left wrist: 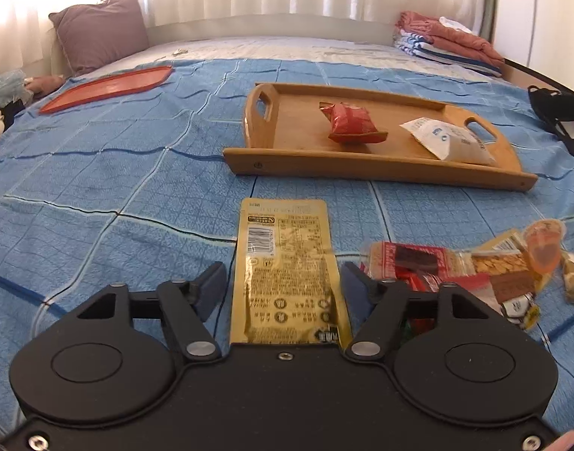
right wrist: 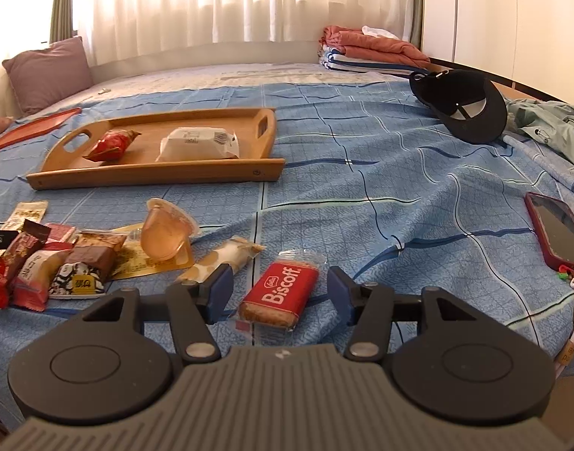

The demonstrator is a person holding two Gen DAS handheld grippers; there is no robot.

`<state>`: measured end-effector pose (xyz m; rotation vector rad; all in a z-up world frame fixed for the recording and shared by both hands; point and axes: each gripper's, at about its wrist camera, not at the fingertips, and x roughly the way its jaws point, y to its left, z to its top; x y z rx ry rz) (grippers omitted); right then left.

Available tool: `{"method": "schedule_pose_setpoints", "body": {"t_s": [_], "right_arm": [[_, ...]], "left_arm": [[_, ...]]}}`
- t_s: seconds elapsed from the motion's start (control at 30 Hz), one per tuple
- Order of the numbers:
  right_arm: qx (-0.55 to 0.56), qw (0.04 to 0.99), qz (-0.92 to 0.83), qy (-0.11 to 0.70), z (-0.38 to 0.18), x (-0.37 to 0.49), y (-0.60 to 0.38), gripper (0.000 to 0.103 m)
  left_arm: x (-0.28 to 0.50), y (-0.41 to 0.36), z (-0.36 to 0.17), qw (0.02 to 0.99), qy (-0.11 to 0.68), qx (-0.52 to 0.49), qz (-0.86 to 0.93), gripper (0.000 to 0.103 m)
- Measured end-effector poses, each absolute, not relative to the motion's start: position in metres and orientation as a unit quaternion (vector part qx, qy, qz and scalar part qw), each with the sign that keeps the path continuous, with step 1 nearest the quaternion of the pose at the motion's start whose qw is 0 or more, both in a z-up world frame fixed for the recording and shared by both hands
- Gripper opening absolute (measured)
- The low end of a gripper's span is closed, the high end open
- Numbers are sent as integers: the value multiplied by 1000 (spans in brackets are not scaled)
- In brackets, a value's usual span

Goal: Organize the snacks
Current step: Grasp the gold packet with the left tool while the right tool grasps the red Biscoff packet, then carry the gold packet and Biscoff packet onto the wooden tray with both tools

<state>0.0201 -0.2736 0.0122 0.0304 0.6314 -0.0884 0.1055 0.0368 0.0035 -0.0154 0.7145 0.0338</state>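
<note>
Left gripper spread wide around a gold packet flat on the blue bedspread, right gripper likewise open around a red Biscoff packet, 2 snacks on the wooden tray beyond

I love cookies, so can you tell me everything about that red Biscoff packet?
The red rectangular Biscoff biscuit packet has white lettering and clear crimped plastic ends; the brown biscuit's edge shows along its near side. It looks sealed. It lies flat, turned at a slant, on the blue checked bedspread, apart from the snack pile to its left. It sits between the open blue-padded fingers of the right hand-held gripper, which do not touch it.
</note>
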Motion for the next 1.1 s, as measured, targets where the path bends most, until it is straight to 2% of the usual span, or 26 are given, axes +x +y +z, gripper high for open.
{"method": "schedule_pose_setpoints", "body": {"t_s": [0.07, 0.23, 0.33, 0.43, 0.5, 0.57, 0.63, 0.7, 1.1], "right_arm": [[20, 948, -49, 313, 10, 23, -274, 72], [23, 947, -59, 316, 5, 27, -272, 72], [20, 947, -70, 314, 0, 28, -269, 72], [9, 947, -73, 313, -4, 28, -265, 72], [5, 947, -75, 311, -4, 28, -263, 72], [11, 948, -76, 310, -3, 27, -263, 68], [17, 948, -76, 308, -1, 25, -265, 49], [19, 949, -79, 304, 1, 23, -265, 43], [24, 959, -72, 272, 25, 16, -269, 41]], "left_arm": [[110, 34, 1, 937, 348, -5, 23, 75], [112, 31, -4, 940, 340, -1, 25, 76], [111, 33, -3, 939, 344, 0, 17, 74], [108, 32, -2, 939, 342, 7, 4, 63], [106, 32, -1, 940, 340, 11, 1, 62], [104, 32, 0, 941, 339, 10, 1, 61], [102, 33, 1, 941, 339, 5, 0, 60], [98, 34, 4, 941, 339, 0, -3, 60], [82, 39, 37, 951, 308, -4, -13, 59]]}}
